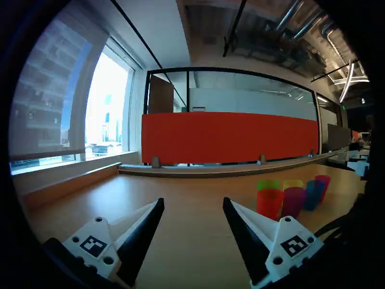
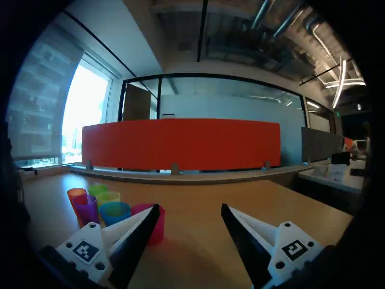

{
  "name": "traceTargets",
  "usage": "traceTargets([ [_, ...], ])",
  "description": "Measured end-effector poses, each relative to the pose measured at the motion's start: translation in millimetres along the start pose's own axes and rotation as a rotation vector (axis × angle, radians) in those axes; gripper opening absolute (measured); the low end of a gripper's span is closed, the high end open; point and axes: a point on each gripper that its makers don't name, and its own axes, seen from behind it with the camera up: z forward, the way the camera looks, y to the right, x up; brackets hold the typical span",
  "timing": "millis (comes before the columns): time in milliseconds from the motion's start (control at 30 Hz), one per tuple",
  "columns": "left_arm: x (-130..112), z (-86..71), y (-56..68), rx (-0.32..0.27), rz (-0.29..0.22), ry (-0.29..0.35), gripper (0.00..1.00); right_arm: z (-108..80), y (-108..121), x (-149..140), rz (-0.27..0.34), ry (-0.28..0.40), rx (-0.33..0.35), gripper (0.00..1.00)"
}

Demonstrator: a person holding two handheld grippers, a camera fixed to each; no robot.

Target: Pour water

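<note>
Several coloured plastic cups stand in a cluster on the wooden table [image 1: 192, 202]. In the left gripper view an orange cup [image 1: 269, 202] is nearest, with purple [image 1: 293, 201], blue [image 1: 314, 193], pink [image 1: 323, 185], green [image 1: 268, 184] and yellow [image 1: 292, 184] cups around it, right of my left gripper [image 1: 193, 204], which is open and holds nothing. In the right gripper view the cups sit at the left: orange [image 2: 77, 197], purple [image 2: 87, 208], blue [image 2: 114, 212], pink [image 2: 156, 226], green [image 2: 97, 189], yellow [image 2: 109, 197]. My right gripper [image 2: 190, 209] is open with nothing in it; its left finger overlaps the pink cup.
A red partition screen [image 1: 228, 137] runs along the table's far edge. Large windows [image 1: 108, 113] lie to the left. More desks [image 2: 332, 176] with items stand at the right.
</note>
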Motion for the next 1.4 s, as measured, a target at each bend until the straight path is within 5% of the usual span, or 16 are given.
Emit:
traceTargets([
  [800, 1.0, -0.5, -6.0, 0.017, 0.018, -0.003, 0.90, -0.5, -6.8, 3.4, -0.003, -0.015, 0.033, 0.99],
  [1400, 69.2, 18.7, -8.6, -0.015, 0.010, -0.045, 0.90, 11.8, -18.2, 81.6, -0.058, -0.045, 0.103, 0.99],
])
